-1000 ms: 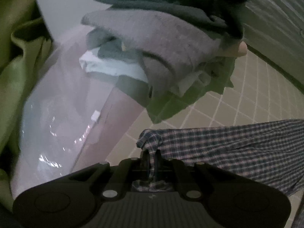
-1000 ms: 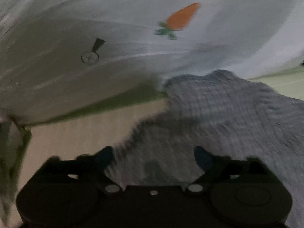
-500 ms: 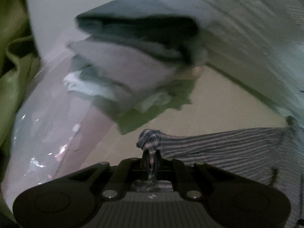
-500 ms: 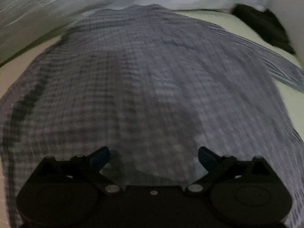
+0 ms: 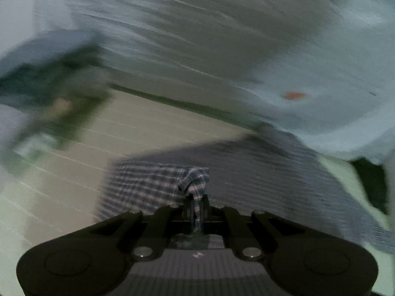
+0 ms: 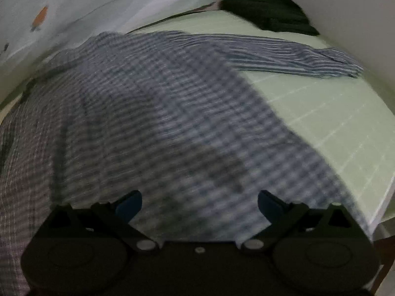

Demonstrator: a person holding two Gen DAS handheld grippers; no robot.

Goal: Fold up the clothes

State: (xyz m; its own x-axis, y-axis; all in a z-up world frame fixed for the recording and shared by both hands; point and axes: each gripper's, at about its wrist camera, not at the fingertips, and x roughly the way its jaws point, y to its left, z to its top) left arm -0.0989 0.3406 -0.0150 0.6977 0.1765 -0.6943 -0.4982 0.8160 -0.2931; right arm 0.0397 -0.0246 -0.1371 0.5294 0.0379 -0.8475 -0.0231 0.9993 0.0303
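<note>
A blue-and-white plaid shirt lies spread over the pale green gridded mat, one sleeve stretched to the far right. In the left wrist view my left gripper is shut on a bunched bit of the plaid shirt, with the cloth trailing to the left and far right below it. My right gripper hovers just above the shirt's body, jaws wide apart, blue fingertips showing, nothing between them.
A white cloth with orange carrot prints hangs behind the mat. A blurred pile of folded clothes sits at the left. A dark garment lies at the mat's far right corner. The mat's edge drops off at right.
My left gripper swung right with the shirt's corner, so the folded pile slid to the left edge. The right gripper moved from the shirt's edge to over its body, staying open.
</note>
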